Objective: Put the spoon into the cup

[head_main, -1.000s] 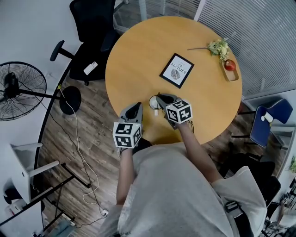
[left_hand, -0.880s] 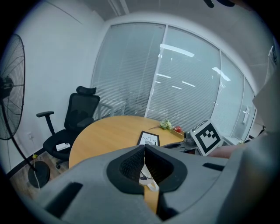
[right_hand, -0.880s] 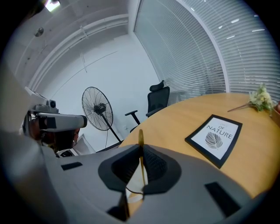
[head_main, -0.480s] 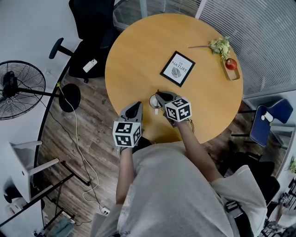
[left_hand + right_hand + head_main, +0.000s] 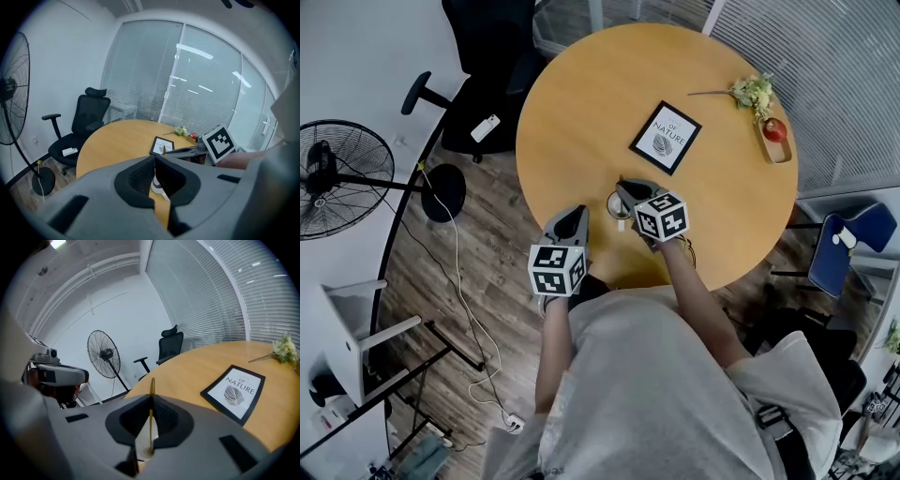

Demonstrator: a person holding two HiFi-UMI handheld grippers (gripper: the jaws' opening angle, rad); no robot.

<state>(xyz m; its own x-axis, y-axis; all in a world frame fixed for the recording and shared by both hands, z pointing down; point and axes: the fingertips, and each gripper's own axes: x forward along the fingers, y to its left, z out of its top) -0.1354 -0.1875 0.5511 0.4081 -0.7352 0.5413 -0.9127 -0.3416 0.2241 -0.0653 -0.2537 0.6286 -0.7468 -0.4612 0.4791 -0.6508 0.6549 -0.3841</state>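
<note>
A small white cup (image 5: 616, 204) stands near the front edge of the round wooden table (image 5: 581, 103). My right gripper (image 5: 624, 189) hovers over the cup, shut on a thin gold spoon (image 5: 151, 420). The spoon stands upright between the jaws, its lower end down at the cup (image 5: 143, 446). My left gripper (image 5: 579, 213) sits just left of the cup at the table edge, shut with nothing in it. Through the left gripper (image 5: 154, 158) I glimpse the cup (image 5: 157, 185) and the right gripper's marker cube (image 5: 219, 143).
A framed "Nature" print (image 5: 665, 139) lies mid-table. Flowers (image 5: 752, 92) and a small tray with a red fruit (image 5: 774, 137) sit at the far right rim. A black office chair (image 5: 492, 56), a floor fan (image 5: 337, 173) and a blue chair (image 5: 839, 248) surround the table.
Almost nothing: the head view shifts slightly, and both grippers keep their places by the cup with the spoon still held.
</note>
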